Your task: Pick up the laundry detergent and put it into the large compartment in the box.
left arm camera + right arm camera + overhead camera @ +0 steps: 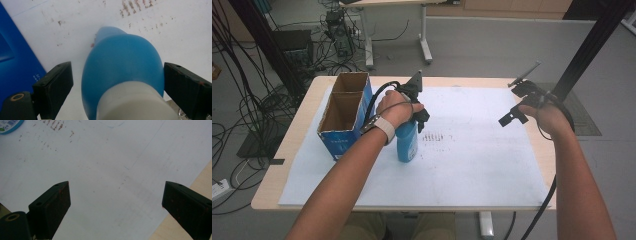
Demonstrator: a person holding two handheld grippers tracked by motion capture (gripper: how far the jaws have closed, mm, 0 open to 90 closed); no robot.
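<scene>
A blue bottle [407,143] with a white cap stands upright on the white sheet [477,165], just right of a blue cardboard box [343,116]. My left gripper [413,119] points down over the bottle's top. In the left gripper view the bottle [122,65] sits between the jaws of that gripper [117,75]: the right pad is at its side, while a gap shows at the left pad, so the gripper is open. My right gripper [515,104] hangs open over the sheet's right part. Nothing is between its jaws [116,195].
The box is open at the top, has two compartments, and its blue wall [15,57] is close to the left jaw. Brown speckles [434,137] mark the sheet by the bottle. The wooden table edge [180,225] lies under the right jaw. Cables and desks stand beyond the table.
</scene>
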